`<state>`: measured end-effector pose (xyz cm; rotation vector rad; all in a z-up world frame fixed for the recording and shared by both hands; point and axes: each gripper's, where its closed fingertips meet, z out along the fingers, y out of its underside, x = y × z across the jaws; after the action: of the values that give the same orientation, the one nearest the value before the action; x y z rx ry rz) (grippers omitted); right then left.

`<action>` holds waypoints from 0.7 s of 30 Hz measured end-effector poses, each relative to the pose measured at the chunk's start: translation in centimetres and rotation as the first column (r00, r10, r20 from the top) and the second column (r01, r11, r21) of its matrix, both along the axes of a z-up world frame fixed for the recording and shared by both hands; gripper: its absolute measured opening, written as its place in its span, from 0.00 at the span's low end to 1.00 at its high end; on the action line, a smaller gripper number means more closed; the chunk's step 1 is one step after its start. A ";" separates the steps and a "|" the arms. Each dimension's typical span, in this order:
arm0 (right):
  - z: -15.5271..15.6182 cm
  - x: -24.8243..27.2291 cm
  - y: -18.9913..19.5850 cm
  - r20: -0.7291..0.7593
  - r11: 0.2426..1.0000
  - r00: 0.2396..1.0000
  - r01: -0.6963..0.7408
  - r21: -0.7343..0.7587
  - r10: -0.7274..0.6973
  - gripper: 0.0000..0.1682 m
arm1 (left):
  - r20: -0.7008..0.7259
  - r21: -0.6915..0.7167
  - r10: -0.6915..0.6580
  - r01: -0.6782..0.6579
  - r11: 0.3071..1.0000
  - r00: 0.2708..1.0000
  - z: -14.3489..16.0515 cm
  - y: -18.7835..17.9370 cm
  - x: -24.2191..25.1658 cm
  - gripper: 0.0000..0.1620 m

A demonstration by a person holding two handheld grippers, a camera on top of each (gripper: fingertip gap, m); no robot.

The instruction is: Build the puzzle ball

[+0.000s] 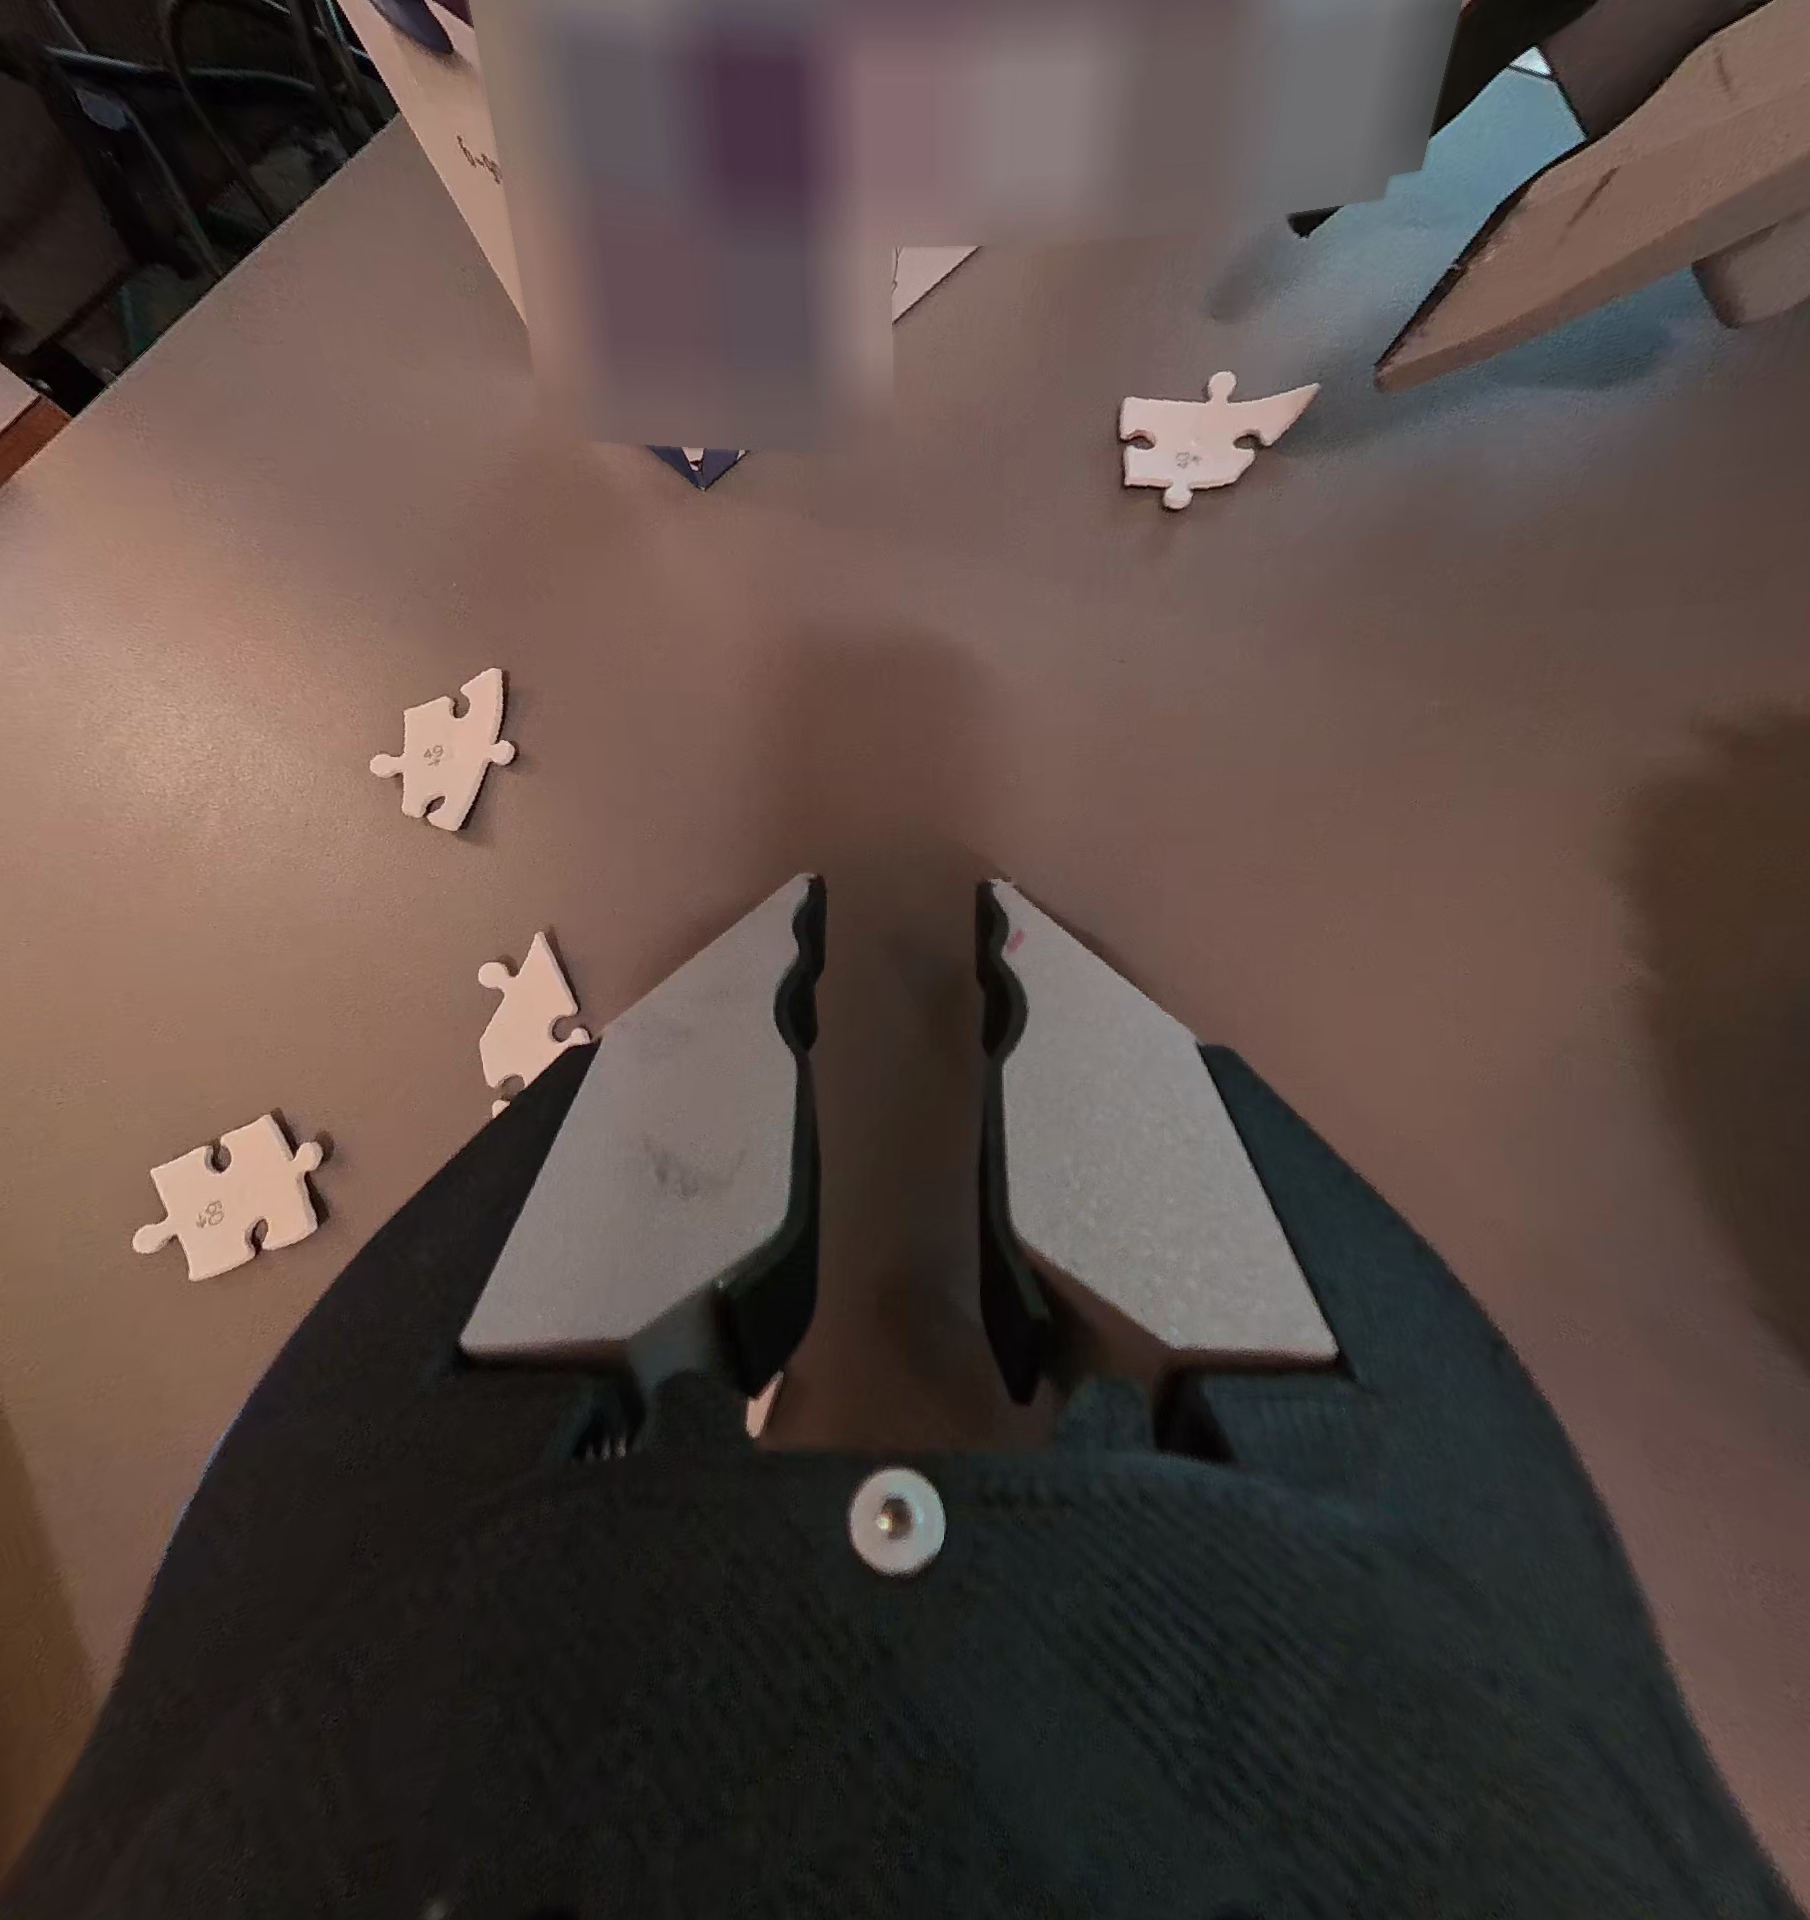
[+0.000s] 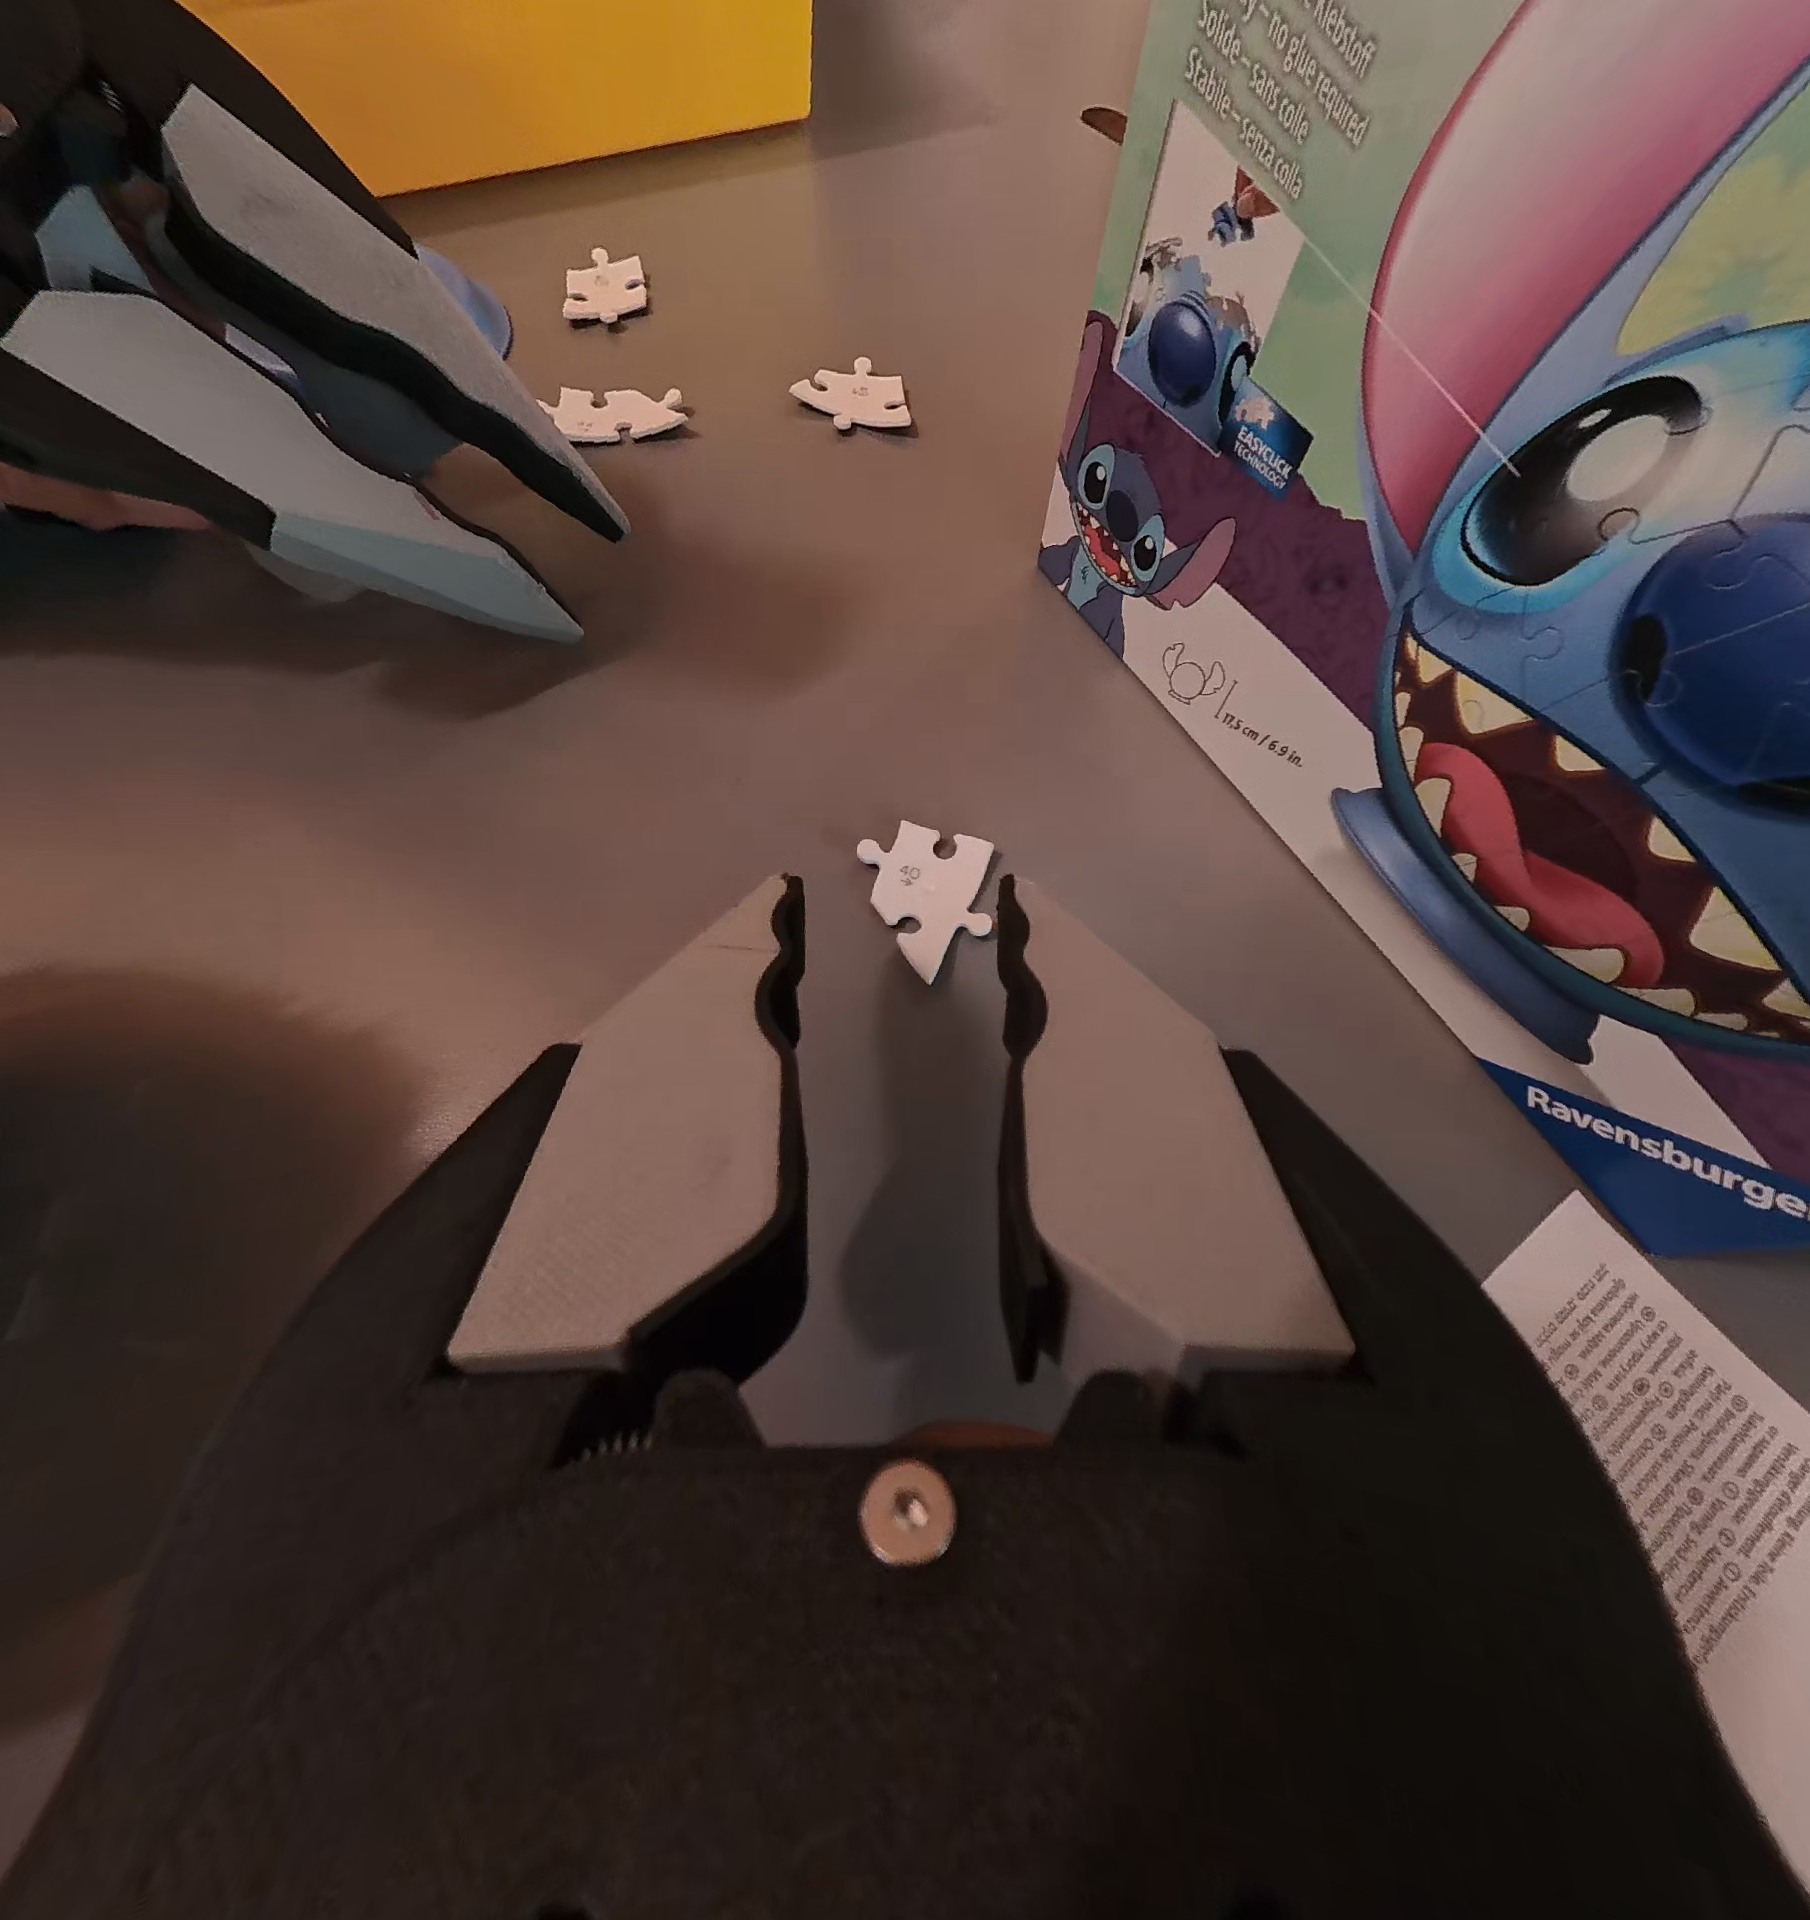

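**Q:** Puzzle piece (image 2: 927, 902) nearest the right gripper (image 2: 899, 896): where does it lie relative to the fingers?

**A:** White face up on the grey table (image 2: 672, 748), at the fingertips, partly within the gap and closer to the right-hand finger (image 2: 1109, 1122) than to the left-hand one. Whether it touches that finger cannot be told. The jaws stand narrowly parted and hold nothing.

**Q:** And the left gripper (image 1: 899, 894)?

**A:** Jaws likewise narrowly parted, empty, over bare table. Three white pieces lie to its left: one ahead and to the left (image 1: 444, 750), one just beside the left finger and partly hidden by it (image 1: 527, 1013), one further back and left (image 1: 228, 1195). A fourth piece (image 1: 1207, 442) lies well ahead and to the right, near the tip of the other gripper.

**Q:** What else borders the right gripper?

**A:** The puzzle box (image 2: 1503, 582) stands ahead and to the right; a printed white sheet (image 2: 1690, 1455) lies to the right beside the gripper's body. The left gripper enters from the upper left, and three pieces lie beyond it. A yellow box (image 2: 568, 83) sits far ahead.
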<state>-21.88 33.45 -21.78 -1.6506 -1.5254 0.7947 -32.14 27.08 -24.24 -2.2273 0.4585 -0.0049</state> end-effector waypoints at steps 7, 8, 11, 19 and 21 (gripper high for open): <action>-0.1 -0.1 -0.2 0.006 1.000 1.000 -0.007 -0.004 0.007 0.21 | -0.002 0.000 0.000 0.000 1.000 1.000 0.0 0.0 0.0 0.17; -0.1 -0.1 -0.3 0.005 1.000 1.000 -0.011 -0.004 0.011 0.21 | -0.002 0.000 0.001 -0.001 1.000 1.000 0.0 0.0 0.0 0.17; 0.0 -0.2 -0.8 0.000 0.999 0.999 -0.033 -0.012 0.033 0.23 | -0.001 -0.004 0.001 -0.001 1.000 1.000 -0.1 0.0 -0.1 0.17; -0.9 -0.2 -0.3 0.045 1.000 0.999 -0.013 0.020 0.012 0.25 | -0.011 -0.013 -0.003 0.003 1.000 1.000 -0.3 0.0 0.0 0.17; -1.3 -0.3 0.3 0.071 0.999 0.997 0.019 0.050 -0.022 0.25 | -0.015 -0.016 -0.003 0.003 1.000 1.000 -0.3 0.0 0.0 0.17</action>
<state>-22.17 33.75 -23.03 -1.6713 -1.5620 0.6884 -32.15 27.08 -24.58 -2.2440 0.4712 0.0067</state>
